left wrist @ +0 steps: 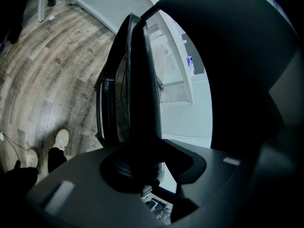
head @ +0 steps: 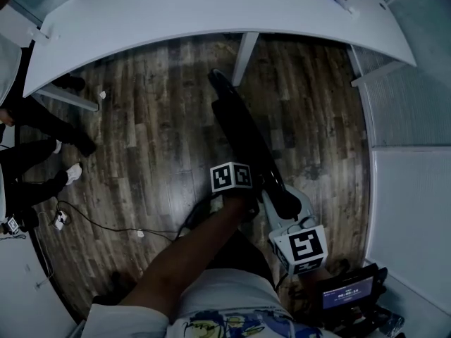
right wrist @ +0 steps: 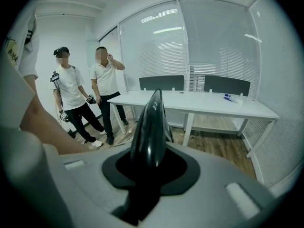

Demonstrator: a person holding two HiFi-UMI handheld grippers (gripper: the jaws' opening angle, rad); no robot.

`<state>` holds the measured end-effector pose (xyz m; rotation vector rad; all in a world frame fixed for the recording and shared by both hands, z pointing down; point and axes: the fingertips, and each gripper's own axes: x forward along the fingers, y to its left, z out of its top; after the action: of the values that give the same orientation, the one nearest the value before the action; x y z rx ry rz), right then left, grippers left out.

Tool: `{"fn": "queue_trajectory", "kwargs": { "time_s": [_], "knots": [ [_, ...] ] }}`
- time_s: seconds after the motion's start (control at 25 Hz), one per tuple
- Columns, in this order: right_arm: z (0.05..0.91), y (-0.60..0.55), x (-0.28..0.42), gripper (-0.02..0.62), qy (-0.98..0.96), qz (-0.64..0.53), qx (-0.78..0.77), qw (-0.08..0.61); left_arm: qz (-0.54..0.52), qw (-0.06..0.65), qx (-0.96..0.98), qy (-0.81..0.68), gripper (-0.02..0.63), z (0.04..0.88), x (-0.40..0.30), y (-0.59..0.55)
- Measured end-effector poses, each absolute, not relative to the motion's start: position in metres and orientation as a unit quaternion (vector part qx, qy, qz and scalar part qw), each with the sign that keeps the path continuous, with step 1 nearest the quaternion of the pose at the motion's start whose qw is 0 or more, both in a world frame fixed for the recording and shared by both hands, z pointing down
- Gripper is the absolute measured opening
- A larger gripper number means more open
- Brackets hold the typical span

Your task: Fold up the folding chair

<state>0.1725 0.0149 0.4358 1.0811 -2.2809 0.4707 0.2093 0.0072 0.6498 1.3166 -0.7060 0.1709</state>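
Clamping one folding chair (head: 243, 129), both left claw (left wrist: 137, 163) and right claw (right wrist: 147, 170); two bystanders (right wrist: 71, 94), one white table (right wrist: 199, 103)

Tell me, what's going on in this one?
A person holds a black folding chair with both claws over the wood floor. The left claw and right claw are each clamped on its thin edge. It already looks folded nearly flat, near a white table; two bystanders stand by.
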Motion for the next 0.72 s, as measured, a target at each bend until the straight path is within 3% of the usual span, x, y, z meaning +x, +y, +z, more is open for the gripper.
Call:
{"fn": "queue_trajectory", "kwargs": {
  "time_s": [0.72],
  "knots": [
    [0.414, 0.013, 0.110, 0.075, -0.895, 0.152, 0.309, 0.285, 0.000, 0.734, 0.557, -0.388, 0.138, 0.630, 0.138, 0.003]
  ]
}}
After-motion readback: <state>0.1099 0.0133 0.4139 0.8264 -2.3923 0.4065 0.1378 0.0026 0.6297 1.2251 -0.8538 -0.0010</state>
